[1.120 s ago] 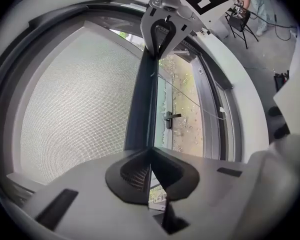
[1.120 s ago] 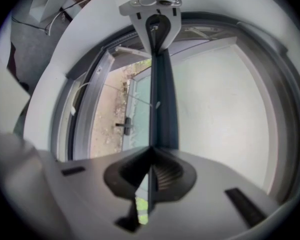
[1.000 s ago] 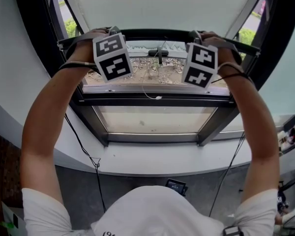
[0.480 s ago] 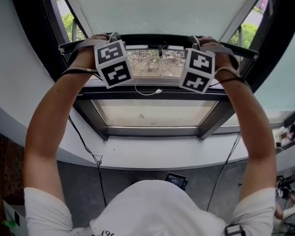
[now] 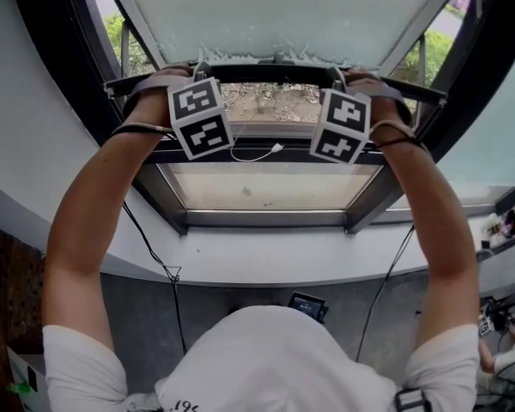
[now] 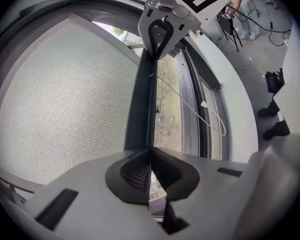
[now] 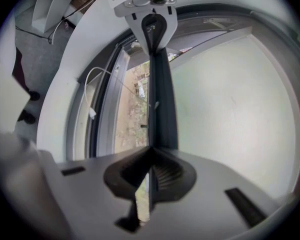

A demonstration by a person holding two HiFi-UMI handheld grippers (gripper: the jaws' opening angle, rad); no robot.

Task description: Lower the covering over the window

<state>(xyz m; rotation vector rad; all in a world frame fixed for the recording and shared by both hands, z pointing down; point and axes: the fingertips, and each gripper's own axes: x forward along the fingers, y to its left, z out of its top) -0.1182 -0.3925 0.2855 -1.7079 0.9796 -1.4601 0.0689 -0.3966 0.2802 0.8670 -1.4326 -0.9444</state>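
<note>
1. The marker cube (image 5: 202,117) on the left gripper (image 5: 197,67) and the marker cube (image 5: 342,125) on the right gripper (image 5: 336,74) are showing black-and-white square patterns. The print on the person's white shirt (image 5: 275,359) is being cut off by the picture edge and cannot be read.
2. The covering (image 5: 283,15), a pale mesh shade, is hanging from above over the upper part of the window. It is ending in a dark bottom bar (image 5: 275,73).
3. The bar's long axis is running level, left to right across the head view. In both gripper views it is stretching straight from one gripper to the other.
4. The left gripper is clenching the bar near its left end, with its jaws pressed together on the bar's edge.
5. The right gripper is gripping the same bar near its right end, likewise closed on it.
6. Below the bar, a strip of outdoor ground is showing above the dark window frame (image 5: 266,219).
7. A white cord (image 5: 256,155) is lying along the frame, just beneath the bar.
</note>
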